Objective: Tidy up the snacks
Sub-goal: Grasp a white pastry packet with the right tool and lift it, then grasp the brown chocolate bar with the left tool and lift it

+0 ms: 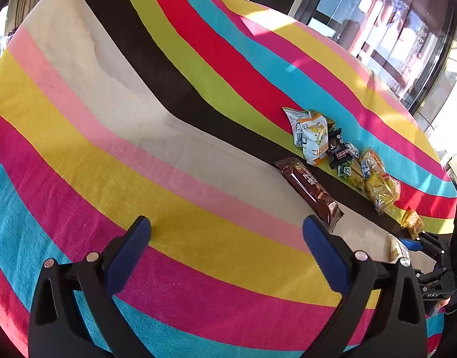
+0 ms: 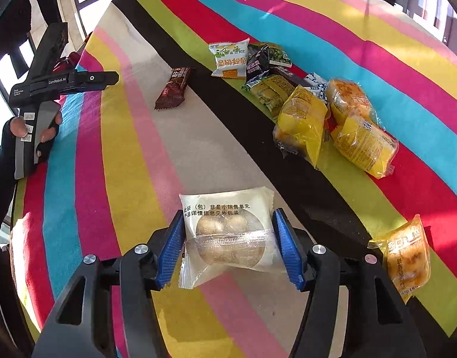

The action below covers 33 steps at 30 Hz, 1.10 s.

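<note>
My right gripper [image 2: 228, 247] is pinching a white pastry packet [image 2: 228, 232] over the cream stripe of the tablecloth [image 2: 127, 179], seen clearly only from the right wrist. My left gripper [image 1: 227, 250] is hovering spread wide, holding nothing, near the brown bar [image 1: 309, 188].

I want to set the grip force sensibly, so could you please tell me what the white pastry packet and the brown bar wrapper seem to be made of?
The white pastry packet in the right gripper looks like thin plastic film, matte white with a clear window showing round pastries. The brown bar wrapper looks like glossy plastic or foil film, judging by its sheen and serrated end seal.
</note>
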Each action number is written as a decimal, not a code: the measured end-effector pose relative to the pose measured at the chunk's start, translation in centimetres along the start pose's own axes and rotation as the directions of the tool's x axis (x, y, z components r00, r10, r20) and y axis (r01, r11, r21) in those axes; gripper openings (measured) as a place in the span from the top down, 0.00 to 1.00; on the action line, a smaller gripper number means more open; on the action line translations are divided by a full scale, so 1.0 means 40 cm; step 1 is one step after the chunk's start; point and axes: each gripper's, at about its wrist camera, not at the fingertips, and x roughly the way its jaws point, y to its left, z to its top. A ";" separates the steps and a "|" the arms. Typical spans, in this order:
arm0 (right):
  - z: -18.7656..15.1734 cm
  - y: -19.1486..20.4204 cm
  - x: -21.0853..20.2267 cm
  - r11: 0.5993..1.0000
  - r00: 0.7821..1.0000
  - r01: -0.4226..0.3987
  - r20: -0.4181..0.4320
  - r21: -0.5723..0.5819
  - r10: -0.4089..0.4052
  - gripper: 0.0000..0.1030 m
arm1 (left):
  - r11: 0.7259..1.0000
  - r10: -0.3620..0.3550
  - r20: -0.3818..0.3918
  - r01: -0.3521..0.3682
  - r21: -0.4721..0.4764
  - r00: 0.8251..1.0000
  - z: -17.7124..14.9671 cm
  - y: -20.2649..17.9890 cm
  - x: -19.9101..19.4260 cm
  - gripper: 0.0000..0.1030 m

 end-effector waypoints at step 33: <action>-0.157 0.145 -0.113 0.930 0.968 0.203 0.082 0.306 -0.238 0.52 | 0.944 0.296 -0.109 -0.273 0.184 0.949 0.052 -0.276 0.201 0.01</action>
